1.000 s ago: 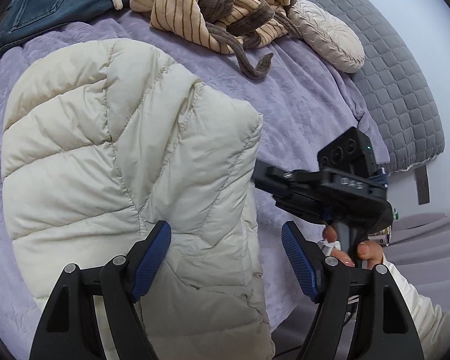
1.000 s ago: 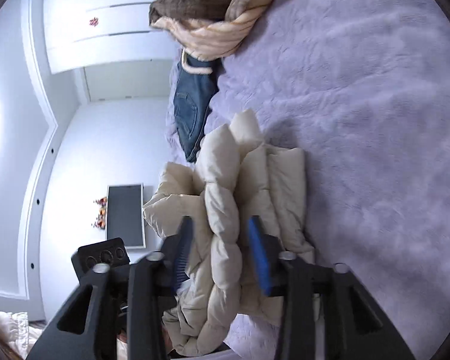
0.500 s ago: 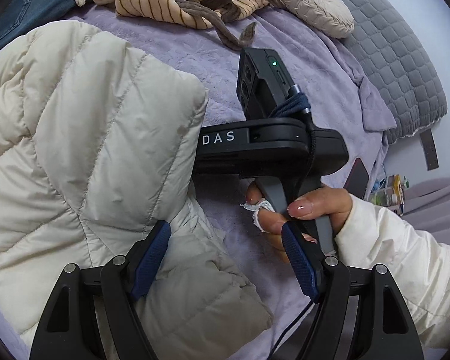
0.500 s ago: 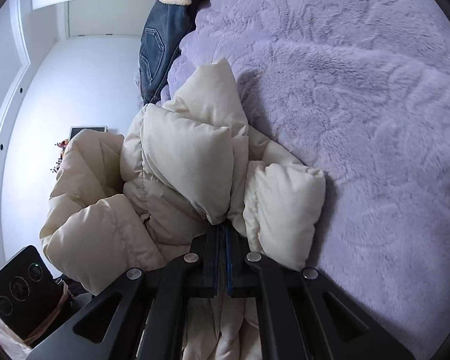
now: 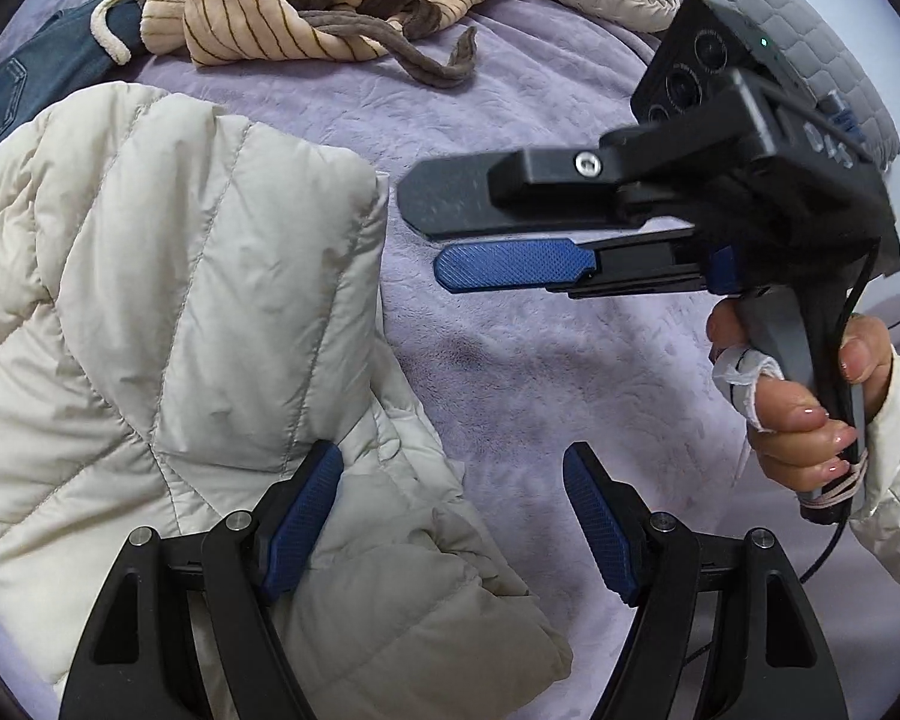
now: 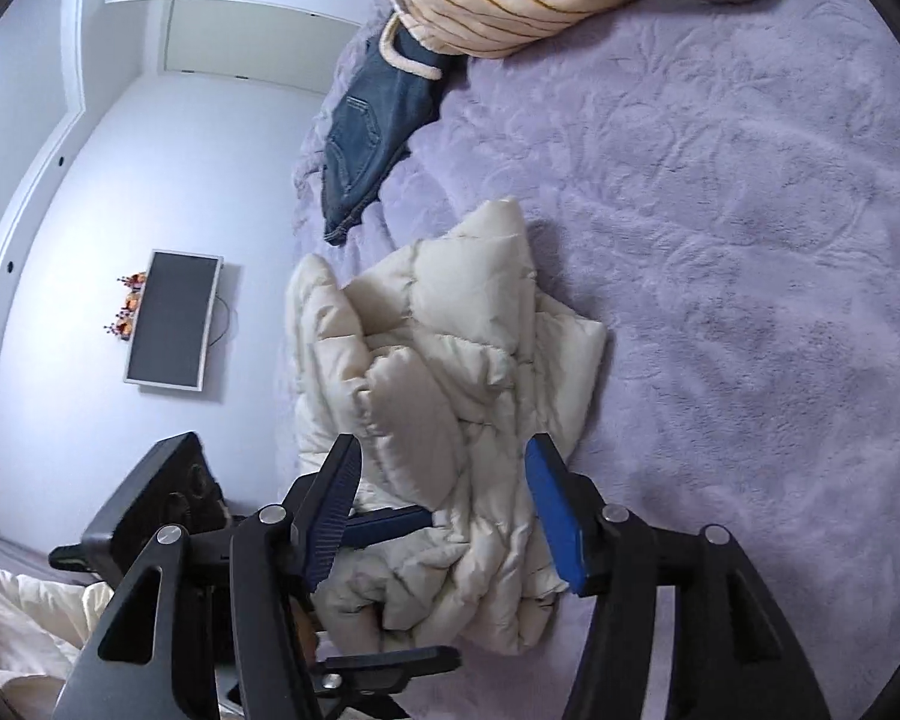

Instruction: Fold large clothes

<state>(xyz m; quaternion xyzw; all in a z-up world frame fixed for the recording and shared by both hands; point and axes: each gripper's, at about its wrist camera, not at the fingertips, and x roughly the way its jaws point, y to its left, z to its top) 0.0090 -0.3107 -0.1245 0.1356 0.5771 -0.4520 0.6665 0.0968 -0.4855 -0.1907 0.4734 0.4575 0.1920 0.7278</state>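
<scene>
Both grippers' jaws gape over the cream jacket [image 5: 168, 312], untouching.

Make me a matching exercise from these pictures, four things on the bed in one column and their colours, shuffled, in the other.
Things:
1. quilted puffer jacket
2. plush bedspread
3. denim jeans
4. striped fleece garment

Colours:
A. blue
B. tan with brown stripes
C. cream
D. lavender

Pairs: 1-C, 2-D, 3-A, 4-B
</scene>
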